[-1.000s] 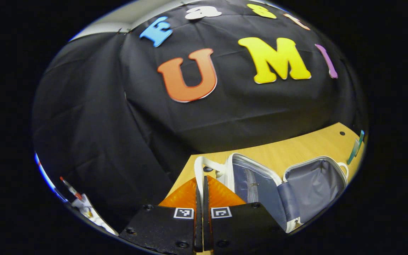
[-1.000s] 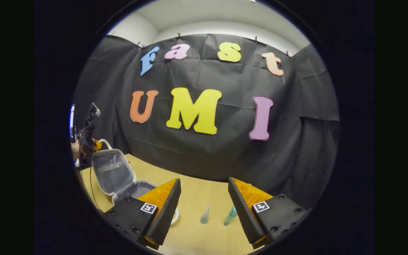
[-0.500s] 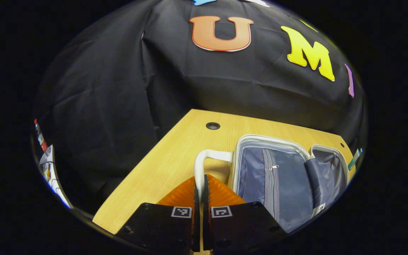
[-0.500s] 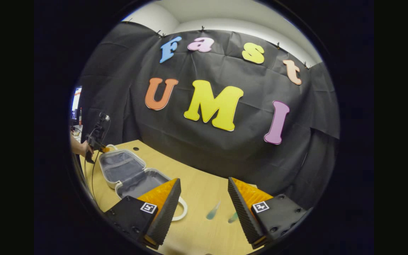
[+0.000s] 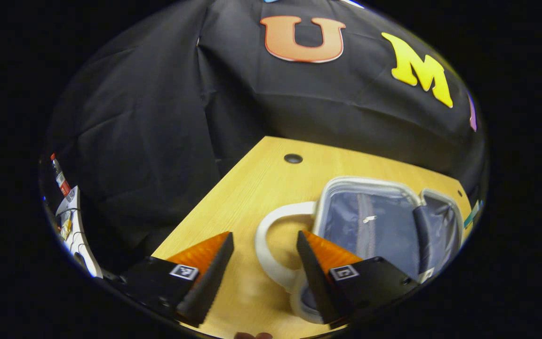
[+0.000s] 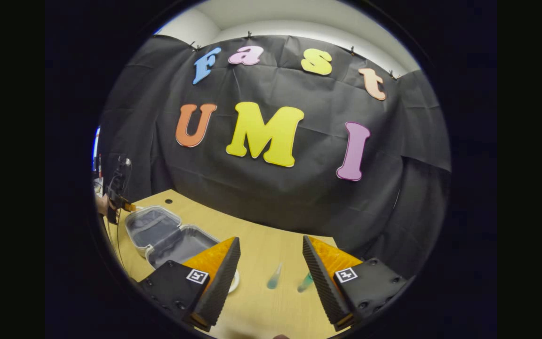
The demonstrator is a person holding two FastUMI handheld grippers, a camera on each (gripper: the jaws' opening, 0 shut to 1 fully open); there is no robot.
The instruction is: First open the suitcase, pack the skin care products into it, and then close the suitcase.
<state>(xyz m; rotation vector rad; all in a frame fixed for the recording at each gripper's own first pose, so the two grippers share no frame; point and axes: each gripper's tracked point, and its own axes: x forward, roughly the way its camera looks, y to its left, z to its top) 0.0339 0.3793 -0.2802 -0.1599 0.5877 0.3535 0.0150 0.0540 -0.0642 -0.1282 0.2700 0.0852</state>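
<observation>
The small white suitcase (image 5: 374, 221) lies open flat on the wooden table (image 5: 257, 188), showing its grey lining and zip pocket. Its white handle (image 5: 271, 249) curves between the fingers of my left gripper (image 5: 264, 245), which stands open just above it without pressing on it. In the right gripper view the same suitcase (image 6: 167, 235) lies at the left with both halves spread. Two slim teal skin care tubes (image 6: 273, 278) (image 6: 305, 281) lie on the table ahead of my open right gripper (image 6: 271, 249), nothing between its fingers. A hand holds the left gripper (image 6: 118, 197) at the far left.
The black cloth wall stands close behind the table. A round cable hole (image 5: 293, 158) sits in the tabletop beyond the suitcase. The table's left edge (image 5: 205, 207) drops off beside my left gripper. Bare wood lies between the suitcase and the tubes.
My left gripper was shut on the white handle; it has now opened and let it go. The lid has swung down from upright to flat on the table. The right gripper stays open.
</observation>
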